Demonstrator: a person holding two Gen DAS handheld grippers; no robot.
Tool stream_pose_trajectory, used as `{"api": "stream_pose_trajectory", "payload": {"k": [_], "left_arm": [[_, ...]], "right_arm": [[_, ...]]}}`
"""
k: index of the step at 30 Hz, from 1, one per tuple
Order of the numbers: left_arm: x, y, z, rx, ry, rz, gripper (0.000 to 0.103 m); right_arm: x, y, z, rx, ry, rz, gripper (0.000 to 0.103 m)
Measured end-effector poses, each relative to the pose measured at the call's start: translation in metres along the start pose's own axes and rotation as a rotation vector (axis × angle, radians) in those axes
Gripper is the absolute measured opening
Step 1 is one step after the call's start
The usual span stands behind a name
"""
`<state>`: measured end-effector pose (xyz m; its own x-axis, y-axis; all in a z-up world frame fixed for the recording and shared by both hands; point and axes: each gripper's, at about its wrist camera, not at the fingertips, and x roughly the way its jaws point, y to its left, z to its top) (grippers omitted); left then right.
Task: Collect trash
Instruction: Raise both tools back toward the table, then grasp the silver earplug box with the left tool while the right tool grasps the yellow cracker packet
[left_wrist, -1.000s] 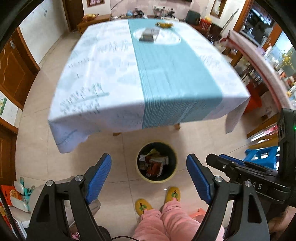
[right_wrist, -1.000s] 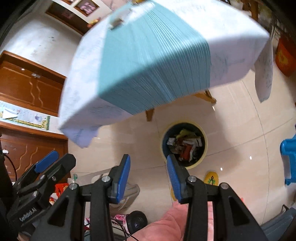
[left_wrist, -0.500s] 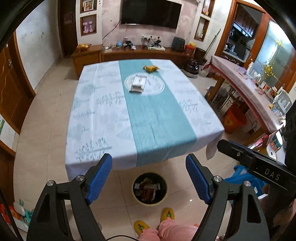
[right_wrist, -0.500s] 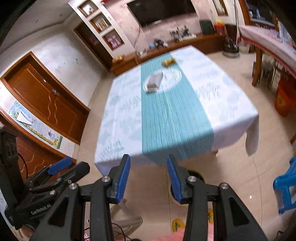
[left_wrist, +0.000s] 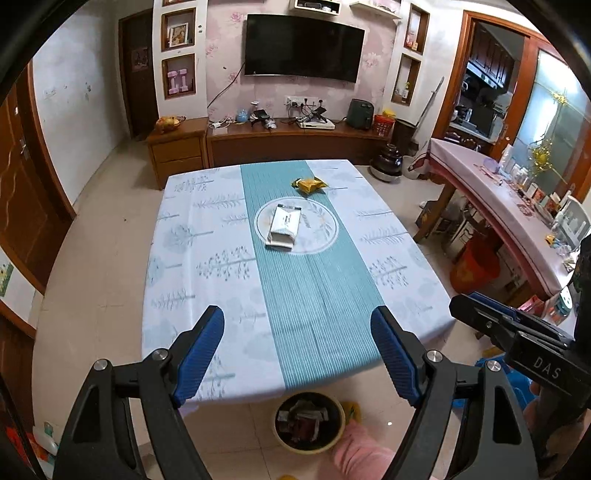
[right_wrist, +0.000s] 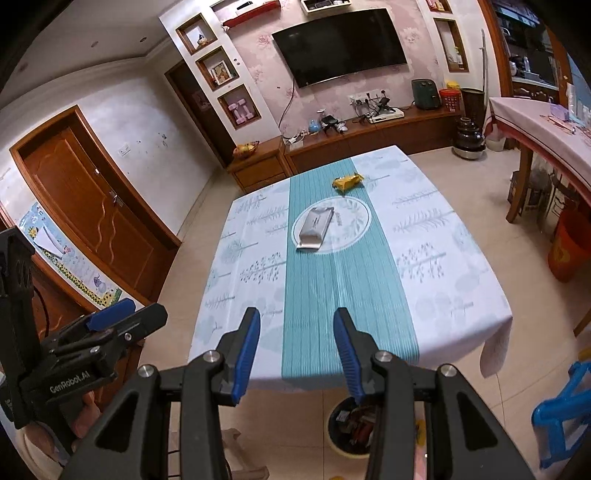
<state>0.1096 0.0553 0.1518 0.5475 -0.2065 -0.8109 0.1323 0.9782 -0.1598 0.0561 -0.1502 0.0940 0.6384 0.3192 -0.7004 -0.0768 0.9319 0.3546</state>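
Note:
A yellow crumpled wrapper (left_wrist: 309, 184) (right_wrist: 347, 181) lies at the far end of the table (left_wrist: 192, 258) (right_wrist: 443, 266). A white and grey packet (left_wrist: 283, 226) (right_wrist: 314, 229) lies in the round print at the middle. A yellow-rimmed bin (left_wrist: 309, 422) (right_wrist: 345, 424) with wrappers in it stands on the floor at the table's near edge. My left gripper (left_wrist: 297, 352) is open wide and empty above the near edge. My right gripper (right_wrist: 297, 350) is open and empty, also above the near edge.
A TV cabinet (left_wrist: 288, 142) stands against the far wall. A long side table (left_wrist: 495, 199) and an orange bucket (left_wrist: 474, 267) are at the right. A blue stool (right_wrist: 561, 413) stands at the near right. Wooden doors (right_wrist: 92, 206) are on the left.
Both grippers tilted up from looking down at the bin and floor to looking across the tabletop. Both stay open and empty.

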Motion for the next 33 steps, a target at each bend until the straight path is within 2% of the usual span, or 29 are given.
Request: {"api": "stream_pose_trajectory", "payload": {"k": [3,8,13,18,21,22,25,27,29,33], "left_arm": [[0.031,-0.002,0.023,0.0,0.019,0.012,0.08],[0.113,-0.006,0.073,-0.014,0.096,0.052,0.08],[0.22,-0.011,0.123,-0.048,0.252,0.082,0.08],[0.324,-0.011,0.151,-0.045,0.38,0.131,0.08],[0.378,-0.001,0.157,-0.074,0.474,0.142,0.08],[0.393,0.003,0.158,-0.078,0.503,0.148,0.08],[0.426,0.013,0.16,-0.087,0.551,0.158,0.08],[0.444,0.02,0.161,-0.109,0.583,0.155,0.08],[0.455,0.026,0.161,-0.126,0.602,0.146,0.08],[0.471,0.03,0.161,-0.14,0.63,0.125,0.08]], "right_arm": [[0.024,-0.014,0.022,0.006,0.01,0.009,0.041],[0.085,-0.049,0.076,-0.001,0.043,0.04,0.043],[0.156,-0.083,0.136,-0.015,0.143,0.07,0.043],[0.229,-0.112,0.188,-0.088,0.244,0.094,0.044],[0.268,-0.128,0.209,-0.102,0.288,0.099,0.044],[0.281,-0.132,0.214,-0.102,0.304,0.1,0.047],[0.316,-0.142,0.229,-0.104,0.336,0.105,0.057],[0.339,-0.146,0.237,-0.114,0.352,0.105,0.059],[0.355,-0.148,0.244,-0.119,0.362,0.104,0.061],[0.389,-0.15,0.259,-0.14,0.373,0.098,0.071]]}}
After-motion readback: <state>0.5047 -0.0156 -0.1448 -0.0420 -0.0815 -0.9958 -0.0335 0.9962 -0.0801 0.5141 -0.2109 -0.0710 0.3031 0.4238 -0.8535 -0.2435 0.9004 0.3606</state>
